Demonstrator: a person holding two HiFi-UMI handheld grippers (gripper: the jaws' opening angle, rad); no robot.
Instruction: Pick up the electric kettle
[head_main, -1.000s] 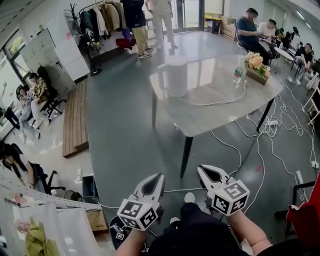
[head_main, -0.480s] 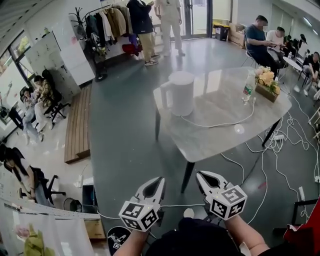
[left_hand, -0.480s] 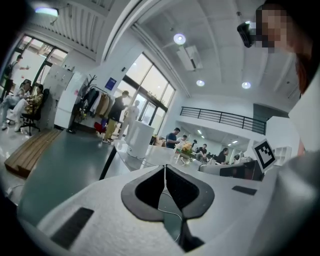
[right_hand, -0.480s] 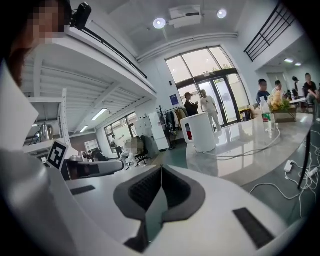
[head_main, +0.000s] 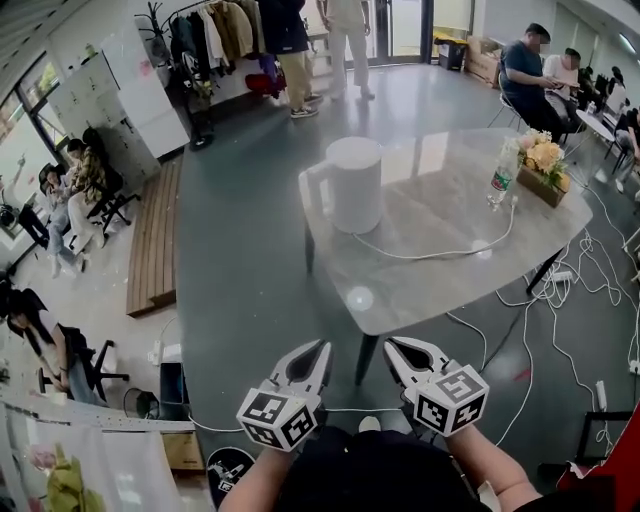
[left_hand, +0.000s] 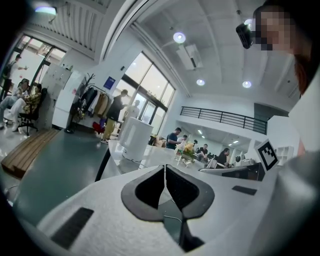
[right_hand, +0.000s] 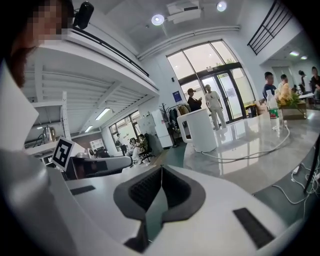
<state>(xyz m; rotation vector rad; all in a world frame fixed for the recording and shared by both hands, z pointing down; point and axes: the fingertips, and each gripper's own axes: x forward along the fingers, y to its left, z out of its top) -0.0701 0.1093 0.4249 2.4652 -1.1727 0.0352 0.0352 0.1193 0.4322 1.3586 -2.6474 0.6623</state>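
The electric kettle (head_main: 352, 185) is a plain white cylinder with a smooth matte skin and a loop handle on its left flank. It stands upright near the far left corner of the table (head_main: 440, 290). The table top is a glossy, pale grey slab with rounded corners, polished enough to mirror the windows, and it sits on slim dark legs. A thin white cord (head_main: 440, 252) curls from the kettle's base across the slab towards a clear plastic bottle (head_main: 503, 180) and a wooden box of flowers (head_main: 545, 165) at the right end. Both tools are held low on the near side of the table over the dull grey floor. The left gripper (head_main: 320, 348) has its white shell jaws and dark ribbed pads pressed together with nothing between them. The right gripper (head_main: 390, 345) is pressed together and empty likewise. The kettle lies well apart from both, ahead of them across the table top and roughly in line with the gap between the two.
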